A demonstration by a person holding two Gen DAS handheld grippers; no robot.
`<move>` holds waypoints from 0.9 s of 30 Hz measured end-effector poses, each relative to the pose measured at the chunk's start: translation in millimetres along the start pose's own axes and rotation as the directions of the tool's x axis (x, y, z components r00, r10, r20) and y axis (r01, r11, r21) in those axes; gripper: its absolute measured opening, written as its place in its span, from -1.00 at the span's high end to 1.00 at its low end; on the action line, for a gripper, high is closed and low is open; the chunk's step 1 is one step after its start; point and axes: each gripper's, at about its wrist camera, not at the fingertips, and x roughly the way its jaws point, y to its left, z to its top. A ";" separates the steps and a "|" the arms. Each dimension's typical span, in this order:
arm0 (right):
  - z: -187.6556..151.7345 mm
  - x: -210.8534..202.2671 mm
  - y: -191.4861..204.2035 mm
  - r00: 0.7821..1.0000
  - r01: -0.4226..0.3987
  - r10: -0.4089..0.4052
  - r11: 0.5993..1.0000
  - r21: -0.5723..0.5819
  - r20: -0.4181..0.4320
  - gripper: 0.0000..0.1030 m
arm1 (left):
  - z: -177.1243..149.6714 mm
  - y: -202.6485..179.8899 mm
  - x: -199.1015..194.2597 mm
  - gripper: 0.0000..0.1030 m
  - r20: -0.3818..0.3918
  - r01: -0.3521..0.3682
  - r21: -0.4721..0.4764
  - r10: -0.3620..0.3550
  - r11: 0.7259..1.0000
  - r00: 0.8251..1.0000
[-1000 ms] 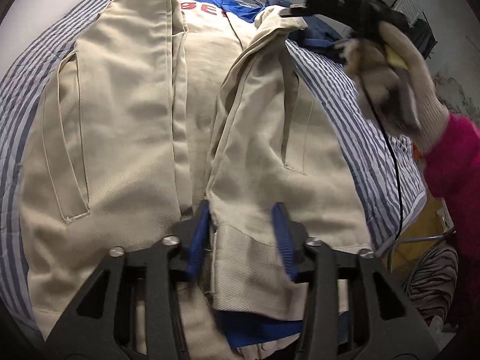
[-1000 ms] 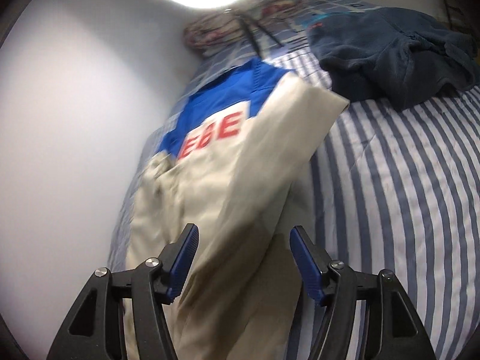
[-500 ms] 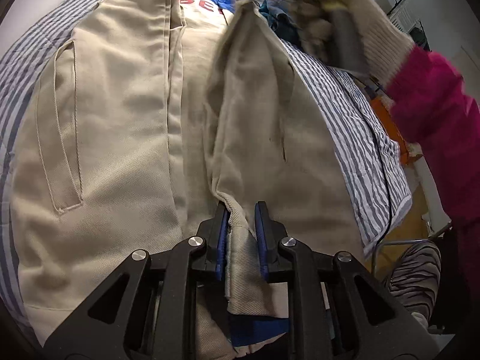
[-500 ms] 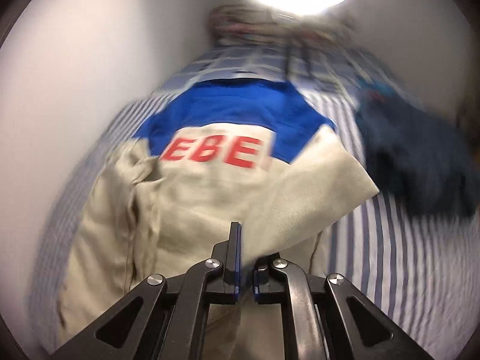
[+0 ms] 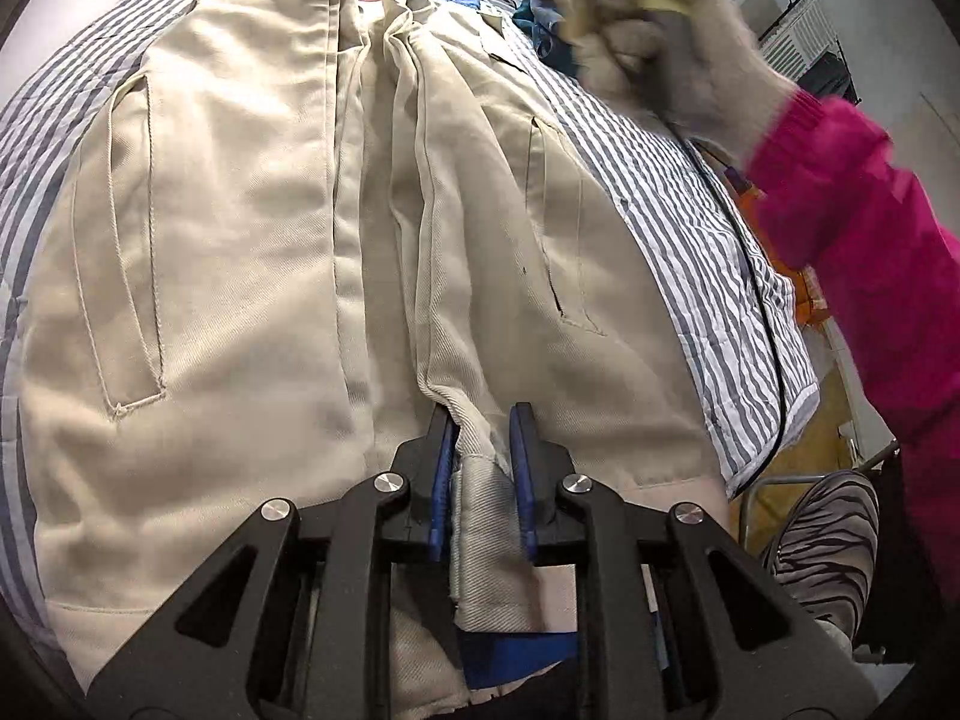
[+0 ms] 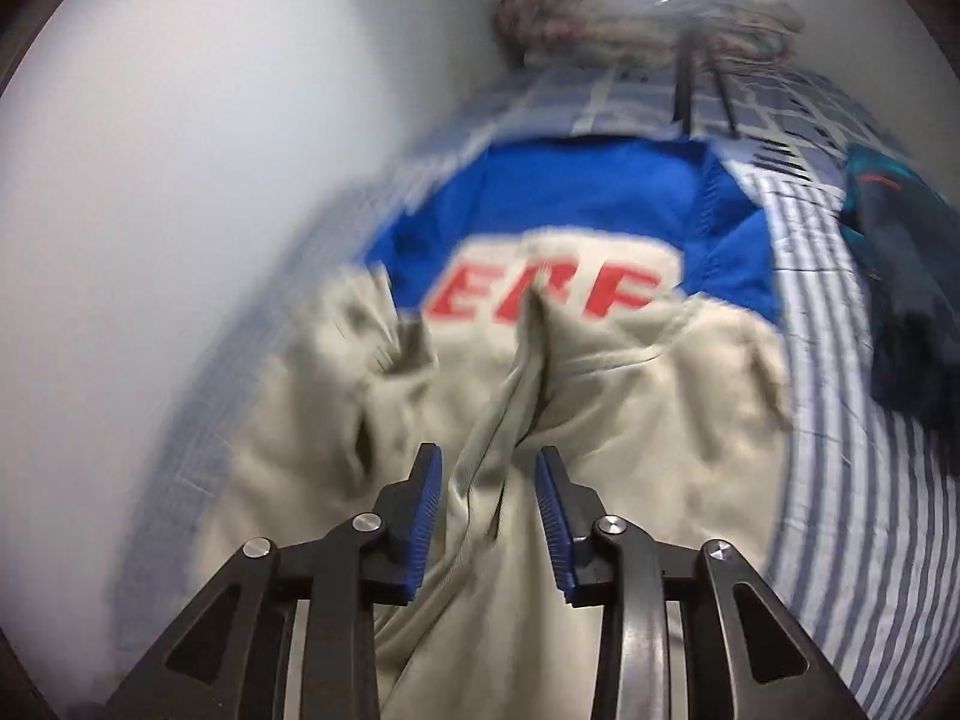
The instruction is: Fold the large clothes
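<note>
The jacket (image 5: 240, 252) lies spread on the bed (image 5: 708, 252), its two front panels side by side with the opening running between them, away from me. My left tongs (image 5: 480, 474) sit at the near hem, the edge of the right-hand panel between them. My right hand (image 5: 672, 60) is over the far end, and a raised fold of cloth runs between my right tongs (image 6: 489, 510). A heap of clothes (image 6: 906, 324) lies to the right of the jacket.
</note>
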 end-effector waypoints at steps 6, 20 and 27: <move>-54.4 -33.0 3.5 0.998 0.006 -0.009 0.998 -0.058 -0.054 0.51 | -0.5 -8.2 -11.5 0.69 0.016 0.025 0.018 -0.025 1.000 1.000; -135.3 -30.8 59.1 0.985 -0.058 0.023 0.979 -0.197 -0.173 0.49 | -22.7 -5.2 -73.7 0.65 0.126 0.001 0.017 -0.003 1.000 0.992; -190.0 -131.4 54.5 0.993 -0.076 0.058 0.981 -0.176 -0.105 0.39 | -26.3 41.4 -103.7 0.22 0.203 -0.056 -0.081 0.072 0.995 0.976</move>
